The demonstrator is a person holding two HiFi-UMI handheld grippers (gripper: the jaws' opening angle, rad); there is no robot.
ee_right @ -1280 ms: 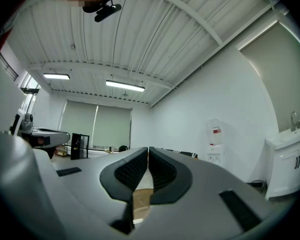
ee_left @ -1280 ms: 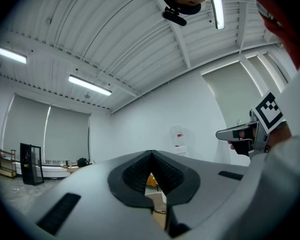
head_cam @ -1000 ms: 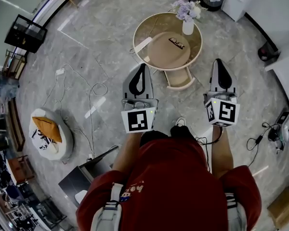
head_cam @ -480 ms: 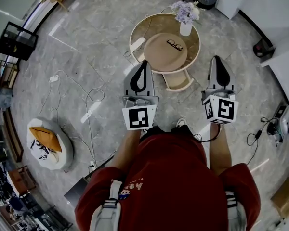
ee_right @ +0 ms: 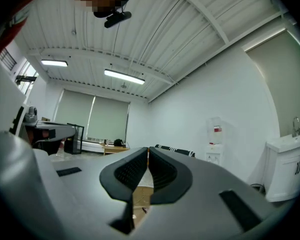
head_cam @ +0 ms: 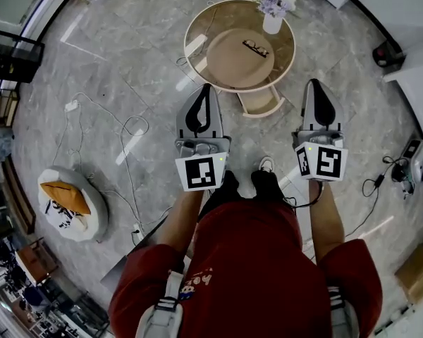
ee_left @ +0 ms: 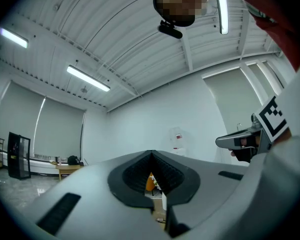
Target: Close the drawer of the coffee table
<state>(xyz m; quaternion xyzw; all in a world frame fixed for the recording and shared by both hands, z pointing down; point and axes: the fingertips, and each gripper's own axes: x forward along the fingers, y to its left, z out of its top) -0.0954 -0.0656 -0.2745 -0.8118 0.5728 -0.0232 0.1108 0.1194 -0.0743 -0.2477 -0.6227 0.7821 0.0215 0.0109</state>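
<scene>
The round beige coffee table (head_cam: 229,62) stands ahead of me, with its drawer (head_cam: 259,103) pulled out of the near side towards my feet. My left gripper (head_cam: 206,87) (ee_left: 151,153) is held level just left of the drawer, its tip close to the table's near rim. My right gripper (head_cam: 317,82) (ee_right: 148,149) is held level to the right of the drawer, apart from the table. Both grippers are shut with nothing between the jaws. A white vase of flowers (head_cam: 273,7) and a small dark object (head_cam: 256,47) sit on the tabletop.
Cables (head_cam: 120,129) trail over the grey floor to the left. A white bag with orange contents (head_cam: 67,204) lies at the far left. A black frame stand (head_cam: 13,55) is at the upper left. A white cabinet (head_cam: 417,48) and a device (head_cam: 414,166) stand at the right.
Both grippers stay shut and have sunk a little, moving together. The table and drawer have shifted up in the head view, and my shoes show more.
</scene>
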